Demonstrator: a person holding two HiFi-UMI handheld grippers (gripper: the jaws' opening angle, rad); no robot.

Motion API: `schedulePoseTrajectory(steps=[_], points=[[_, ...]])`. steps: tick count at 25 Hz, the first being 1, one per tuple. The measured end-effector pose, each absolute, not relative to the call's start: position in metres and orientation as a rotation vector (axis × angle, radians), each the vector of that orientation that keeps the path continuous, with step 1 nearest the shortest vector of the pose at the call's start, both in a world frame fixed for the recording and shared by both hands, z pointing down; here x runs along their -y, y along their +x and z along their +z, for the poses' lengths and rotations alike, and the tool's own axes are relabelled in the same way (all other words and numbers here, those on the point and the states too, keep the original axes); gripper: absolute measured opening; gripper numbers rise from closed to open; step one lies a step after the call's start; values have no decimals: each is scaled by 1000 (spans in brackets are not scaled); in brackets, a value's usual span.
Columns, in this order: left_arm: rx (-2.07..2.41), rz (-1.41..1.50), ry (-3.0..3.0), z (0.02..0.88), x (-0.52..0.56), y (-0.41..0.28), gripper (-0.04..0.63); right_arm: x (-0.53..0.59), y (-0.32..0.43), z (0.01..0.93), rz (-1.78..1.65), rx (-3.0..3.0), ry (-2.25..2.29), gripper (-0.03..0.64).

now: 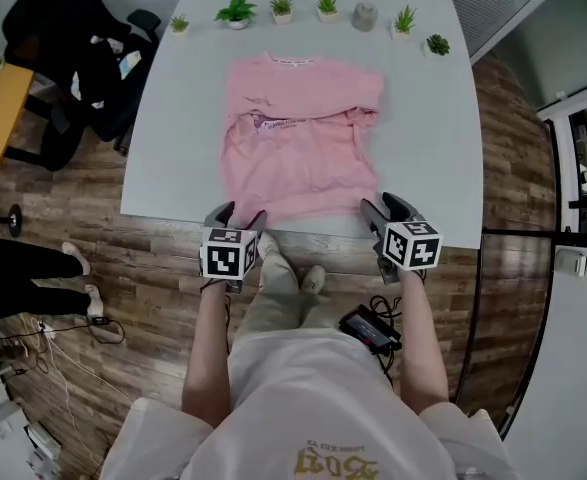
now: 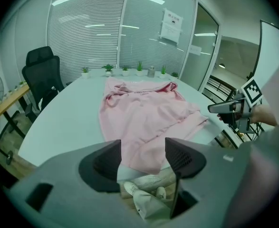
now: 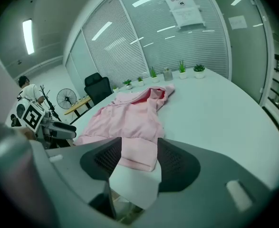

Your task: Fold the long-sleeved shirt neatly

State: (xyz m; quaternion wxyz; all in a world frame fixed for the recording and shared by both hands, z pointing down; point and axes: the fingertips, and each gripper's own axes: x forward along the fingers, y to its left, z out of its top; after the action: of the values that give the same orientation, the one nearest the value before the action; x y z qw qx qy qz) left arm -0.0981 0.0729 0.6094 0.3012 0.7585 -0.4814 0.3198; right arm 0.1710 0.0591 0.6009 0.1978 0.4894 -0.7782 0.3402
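Note:
A pink long-sleeved shirt lies on the white table, collar toward the far side, sleeves folded in over the body, hem at the near edge. My left gripper hovers open at the hem's left corner, with the pink cloth seen just beyond its jaws and nothing between them. My right gripper stands open at the hem's right corner, its jaws empty over the table edge. The left gripper view also shows the right gripper at the right.
A row of small potted plants and a grey cup line the table's far edge. A black office chair stands at the left. Wooden floor and the person's legs and shoes lie below the near edge.

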Motion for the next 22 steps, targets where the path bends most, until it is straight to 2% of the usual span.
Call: schedulePoseTrajectory(steps=[13,22], points=[[1184,922,2012,639,-97,-88,302,-69,150,637,950,2147,1272,244],[1196,987,2031,648,-93,-84,301,-65,158,642,826,2097,1348,244]])
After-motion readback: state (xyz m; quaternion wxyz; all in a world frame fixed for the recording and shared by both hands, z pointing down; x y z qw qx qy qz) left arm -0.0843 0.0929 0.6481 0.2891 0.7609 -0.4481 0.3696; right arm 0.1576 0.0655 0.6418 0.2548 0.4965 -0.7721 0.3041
